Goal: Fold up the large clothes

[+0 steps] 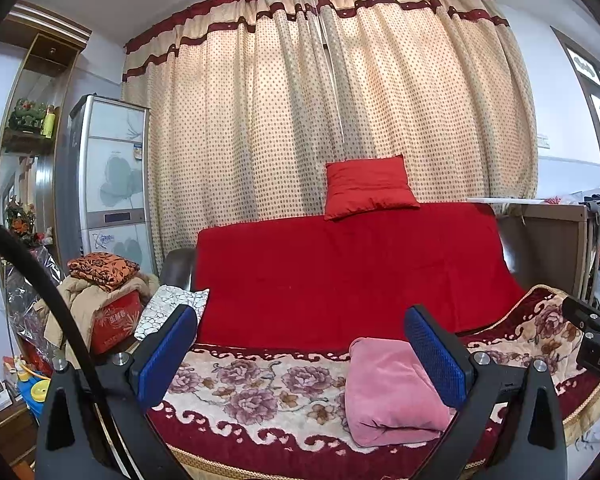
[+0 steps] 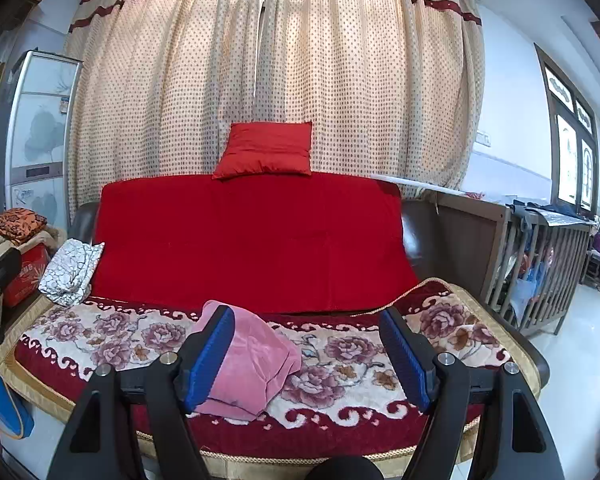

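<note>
On the sofa (image 1: 548, 312) seat, a floral blanket (image 1: 244, 396) covered the cushion and a folded pink garment (image 1: 388, 392) lay on top of it, near the front edge, roughly mid-seat. Left gripper (image 1: 306, 356) hung in front of the seat with jaws spread wide and nothing between the blue pads (image 1: 168, 352); the garment sat behind its right finger, partly hidden by it, contact not clear. Right gripper (image 2: 312, 356) was also spread wide, empty; the garment (image 2: 252, 364) showed just beyond its left pad (image 2: 208, 360), which overlapped the cloth in view, touching or not I couldn't tell. Both grippers pointed at the sofa back, tilted slightly down. Each one's black body showed at the edge of the other's view, so they were side by side, left of the garment and right of it. A red throw (image 1: 352, 276) covered the sofa back, and a red pillow (image 1: 368, 186) stood on its top edge against the dotted curtain (image 1: 260, 120). At the seat's left end sat a white crackle-pattern cloth (image 1: 172, 308), beside a pile with an orange-black cloth (image 1: 102, 268) on a red box (image 1: 116, 320). A tall white cabinet (image 1: 114, 176) stood behind that. A wooden crib (image 2: 540, 264) stood to the right of the sofa.
</note>
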{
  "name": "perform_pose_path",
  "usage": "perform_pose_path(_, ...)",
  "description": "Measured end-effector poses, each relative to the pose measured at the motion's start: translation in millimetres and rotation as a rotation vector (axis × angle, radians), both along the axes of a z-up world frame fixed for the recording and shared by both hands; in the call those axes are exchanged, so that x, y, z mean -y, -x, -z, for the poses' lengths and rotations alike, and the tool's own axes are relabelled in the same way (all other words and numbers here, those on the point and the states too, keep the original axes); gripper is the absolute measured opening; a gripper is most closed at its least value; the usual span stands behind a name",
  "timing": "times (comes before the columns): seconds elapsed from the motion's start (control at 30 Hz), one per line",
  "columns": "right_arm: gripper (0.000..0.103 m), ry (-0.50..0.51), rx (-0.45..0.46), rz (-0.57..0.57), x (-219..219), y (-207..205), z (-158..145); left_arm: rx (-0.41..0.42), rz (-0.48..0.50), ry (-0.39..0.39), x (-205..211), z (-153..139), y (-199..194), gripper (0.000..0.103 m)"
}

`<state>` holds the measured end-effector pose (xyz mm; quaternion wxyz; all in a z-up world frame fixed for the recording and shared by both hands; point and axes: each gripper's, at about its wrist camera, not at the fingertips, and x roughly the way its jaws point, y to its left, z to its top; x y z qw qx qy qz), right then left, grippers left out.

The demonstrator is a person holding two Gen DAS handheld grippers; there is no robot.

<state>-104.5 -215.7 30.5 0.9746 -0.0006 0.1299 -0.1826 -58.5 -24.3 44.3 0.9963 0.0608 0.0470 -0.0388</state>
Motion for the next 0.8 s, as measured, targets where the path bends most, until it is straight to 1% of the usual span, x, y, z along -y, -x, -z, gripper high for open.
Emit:
perform_pose_path(0.47, 0.078, 0.007, -0.028, 0.005, -3.8, -6.1, 3.1, -0.023, 0.013, 0.004, 0.3, 3.9, -3.7, 0.103)
perform_pose_path(0.8, 0.078, 0.024, -0.049, 0.000, -12.1, -12.2, 5.4, -0.037, 0.013, 0.030, -7.1, 9.0, -6.0, 0.103)
